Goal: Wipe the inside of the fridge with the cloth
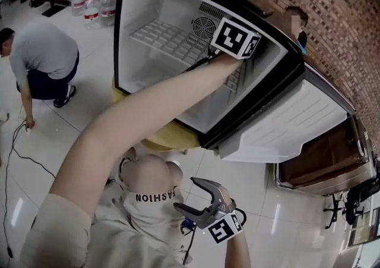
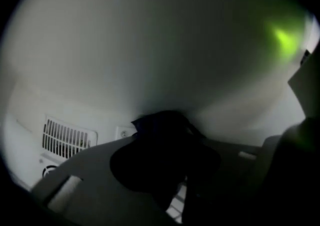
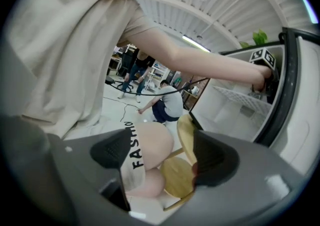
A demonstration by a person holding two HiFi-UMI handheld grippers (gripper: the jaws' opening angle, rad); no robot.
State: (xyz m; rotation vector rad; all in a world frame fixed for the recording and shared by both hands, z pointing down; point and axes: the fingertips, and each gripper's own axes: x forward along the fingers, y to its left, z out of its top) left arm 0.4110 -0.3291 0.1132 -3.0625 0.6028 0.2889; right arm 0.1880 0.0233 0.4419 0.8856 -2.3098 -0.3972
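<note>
Left of the fridge point(image 1: 139, 65), well clear of it, a person point(image 1: 41, 59) crouches over a floor cable point(image 1: 12, 160). The fridge stands open on what looks like a wooden stool point(image 1: 172, 139). Inside the fridge, the left gripper point(image 2: 170, 145) is clamped on the dark cloth point(image 2: 160, 165), a bunched lump at the white inner wall. It sits just beside the vent grille point(image 2: 67, 137) and above the wire shelf point(image 1: 169, 38). The door point(image 1: 291, 124) hangs wide to the fridge's right. Outside the fridge, low before its mouth, the right gripper point(image 1: 185, 194) has its jaws spread wide, with nothing between them. The likeliest trouble is the cloth dragging out of the grip under a hard sweep. A swing toward the grille or shelf could also snag the cloth or knock the jaws. Heavy pressure may rock the fridge on its stool, and the idle right gripper is not steadying it.
</note>
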